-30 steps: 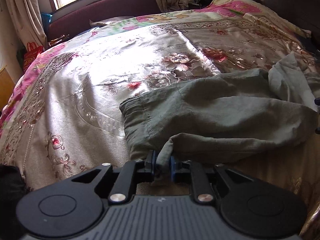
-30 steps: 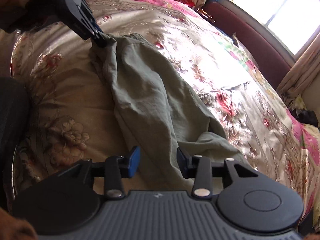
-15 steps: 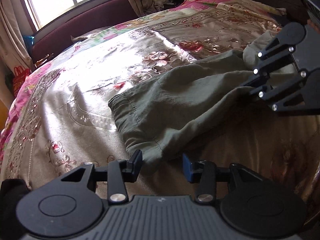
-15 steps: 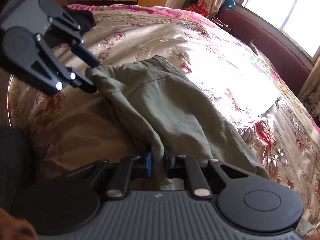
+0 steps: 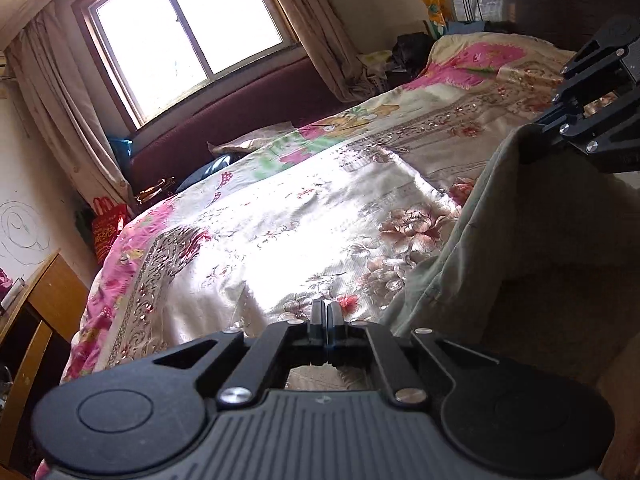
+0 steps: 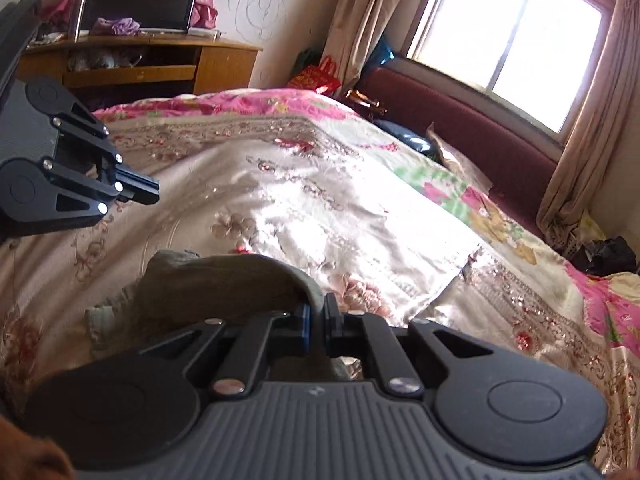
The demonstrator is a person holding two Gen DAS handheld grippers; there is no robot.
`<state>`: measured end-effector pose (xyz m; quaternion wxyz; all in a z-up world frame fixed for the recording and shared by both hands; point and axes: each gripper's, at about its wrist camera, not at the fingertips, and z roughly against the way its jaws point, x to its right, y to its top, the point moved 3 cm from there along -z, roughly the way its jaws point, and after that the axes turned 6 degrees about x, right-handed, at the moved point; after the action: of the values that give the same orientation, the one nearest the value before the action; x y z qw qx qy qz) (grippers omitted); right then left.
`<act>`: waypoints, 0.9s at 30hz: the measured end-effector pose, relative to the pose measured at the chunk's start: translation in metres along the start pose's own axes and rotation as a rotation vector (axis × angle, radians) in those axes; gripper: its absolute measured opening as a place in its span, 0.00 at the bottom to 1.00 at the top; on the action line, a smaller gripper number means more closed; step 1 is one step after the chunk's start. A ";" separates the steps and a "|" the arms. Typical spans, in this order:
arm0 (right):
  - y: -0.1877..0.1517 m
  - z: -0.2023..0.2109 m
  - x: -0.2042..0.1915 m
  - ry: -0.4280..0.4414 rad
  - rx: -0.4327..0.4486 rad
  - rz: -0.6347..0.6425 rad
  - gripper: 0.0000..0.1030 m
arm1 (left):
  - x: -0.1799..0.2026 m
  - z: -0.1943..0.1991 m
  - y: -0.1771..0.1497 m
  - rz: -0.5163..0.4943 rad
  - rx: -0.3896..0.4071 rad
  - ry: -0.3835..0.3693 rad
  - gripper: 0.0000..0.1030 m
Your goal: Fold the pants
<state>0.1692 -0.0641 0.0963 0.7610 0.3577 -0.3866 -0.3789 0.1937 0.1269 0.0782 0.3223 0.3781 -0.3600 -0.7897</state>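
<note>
Pants [image 5: 500, 240] lifted off bed [image 5: 280, 216] by right claw [image 6: 316, 322]; left claw [image 5: 325, 320] pinched empty, should regrab the hem.

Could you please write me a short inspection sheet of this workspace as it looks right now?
Surface: bed under a shiny floral bedspread, sunlit in the middle.
Job's things: grey-green pants, lifted at one end, rest bunched on the bedspread.
Clutter: nothing seen on the bed besides the pants.
Grippers: left gripper shut, nothing between its fingers; right gripper shut on the pants.
Cables: nothing seen.
Surroundings: window with curtains, maroon bench below it, wooden desk with a monitor.
</note>
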 end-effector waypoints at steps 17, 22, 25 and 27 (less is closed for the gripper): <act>-0.027 -0.008 -0.007 0.148 -0.108 -0.238 0.05 | 0.118 -0.007 -0.060 -0.100 -0.014 -0.020 0.72; -0.021 -0.006 -0.008 0.162 -0.106 -0.213 0.05 | 0.085 -0.039 -0.047 -0.064 -0.085 0.030 0.29; -0.013 -0.003 -0.002 0.148 -0.086 -0.174 0.05 | 0.052 -0.031 -0.023 -0.092 -0.022 0.093 0.29; -0.005 0.003 0.001 0.159 -0.057 -0.176 0.05 | 0.036 -0.021 -0.009 -0.106 0.027 0.139 0.29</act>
<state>0.1653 -0.0677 0.0932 0.7630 0.3973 -0.2811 -0.4254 0.1909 0.0970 0.0484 0.2991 0.4546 -0.3271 -0.7726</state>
